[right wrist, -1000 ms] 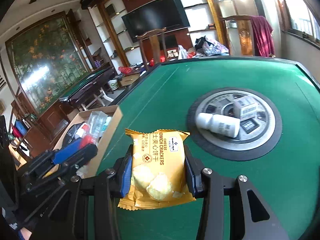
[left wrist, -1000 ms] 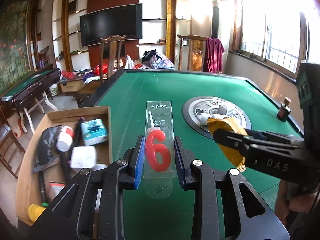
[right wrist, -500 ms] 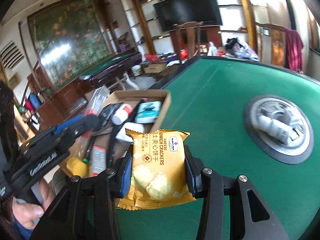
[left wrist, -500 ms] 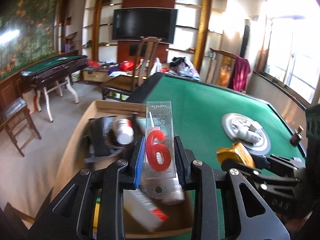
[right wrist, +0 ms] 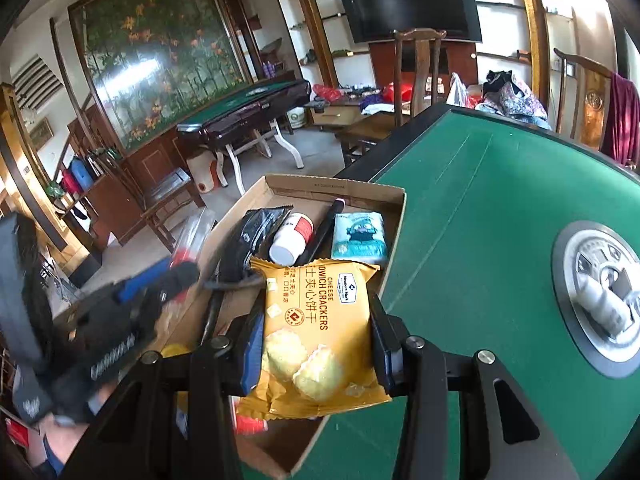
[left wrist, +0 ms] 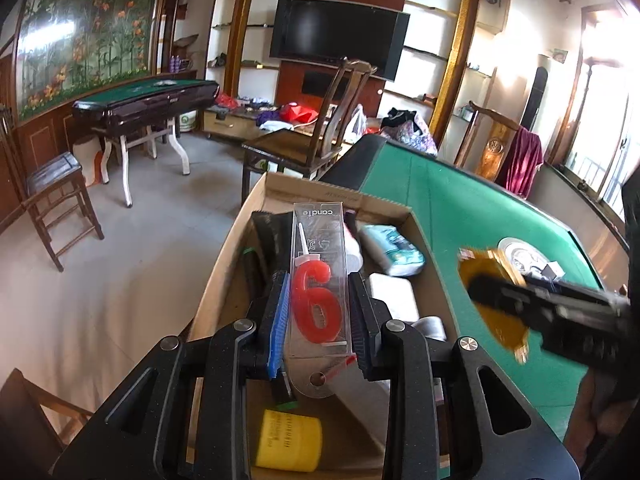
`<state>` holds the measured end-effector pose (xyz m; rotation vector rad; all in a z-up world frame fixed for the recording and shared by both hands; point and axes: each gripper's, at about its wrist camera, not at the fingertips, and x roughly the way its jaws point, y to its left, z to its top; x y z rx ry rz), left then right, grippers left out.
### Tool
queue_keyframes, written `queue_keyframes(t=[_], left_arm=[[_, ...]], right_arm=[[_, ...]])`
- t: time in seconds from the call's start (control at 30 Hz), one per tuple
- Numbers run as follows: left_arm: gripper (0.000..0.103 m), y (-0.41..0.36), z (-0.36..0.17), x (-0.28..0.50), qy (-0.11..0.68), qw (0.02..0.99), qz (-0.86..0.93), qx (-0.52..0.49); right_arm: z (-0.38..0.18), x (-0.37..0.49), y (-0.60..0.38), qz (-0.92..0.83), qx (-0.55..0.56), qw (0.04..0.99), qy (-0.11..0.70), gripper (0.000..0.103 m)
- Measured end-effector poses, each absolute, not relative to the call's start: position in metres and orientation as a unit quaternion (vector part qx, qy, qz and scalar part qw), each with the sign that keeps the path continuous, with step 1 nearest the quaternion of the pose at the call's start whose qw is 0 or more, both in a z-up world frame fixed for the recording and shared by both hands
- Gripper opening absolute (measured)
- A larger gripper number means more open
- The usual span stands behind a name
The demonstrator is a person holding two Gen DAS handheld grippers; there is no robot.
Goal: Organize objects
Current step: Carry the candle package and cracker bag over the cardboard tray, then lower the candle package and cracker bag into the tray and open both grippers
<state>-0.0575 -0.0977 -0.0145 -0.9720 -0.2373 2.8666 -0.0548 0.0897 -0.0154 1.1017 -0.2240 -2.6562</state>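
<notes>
With the left gripper (left wrist: pixel 318 316) clamping the boxed candle (left wrist: pixel 318 280) and the right gripper (right wrist: pixel 316 344) pinching the cracker packet (right wrist: pixel 316 328), both are hanging over the cardboard box (right wrist: pixel 394 208) at the tabletop's edge and should be lowering into bare gaps before letting go.

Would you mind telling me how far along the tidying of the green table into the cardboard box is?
Well along. The cardboard box already holds a tissue pack, a white bottle and more. In hand: the left gripper clamps a packaged "6" candle over the box, and the right gripper grips a cheese cracker packet. Left: dropping both, then the small items on the table's centre disc.
</notes>
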Motion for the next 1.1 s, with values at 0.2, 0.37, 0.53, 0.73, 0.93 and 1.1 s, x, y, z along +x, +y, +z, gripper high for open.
queue_keyframes(t=[0.2, 0.37, 0.53, 0.73, 0.93, 1.1], left_arm=[[0.028, -0.104, -0.027, -0.066, -0.082, 0.045, 0.937, -0.336], [0.028, -0.106, -0.034, -0.069, -0.08, 0.044, 0.934, -0.347], [0.028, -0.103, -0.04, -0.072, -0.075, 0.045, 0.93, -0.357], [0.028, -0.096, -0.045, -0.074, -0.062, 0.045, 0.929, -0.362], [0.028, -0.089, -0.05, -0.074, -0.049, 0.046, 0.928, -0.365], [0.028, -0.087, -0.05, -0.074, -0.044, 0.042, 0.93, -0.364]], right_arm=[[-0.021, -0.091, 0.072, -0.907, 0.395, 0.128, -0.071, 0.044], [-0.026, -0.126, 0.063, -0.905, 0.407, 0.109, -0.062, 0.044], [-0.037, -0.151, 0.06, -0.899, 0.424, 0.09, -0.054, 0.044], [-0.05, -0.17, 0.064, -0.893, 0.44, 0.08, -0.051, 0.044], [-0.059, -0.178, 0.061, -0.89, 0.448, 0.077, -0.046, 0.044], [-0.063, -0.184, 0.058, -0.888, 0.451, 0.077, -0.041, 0.044]])
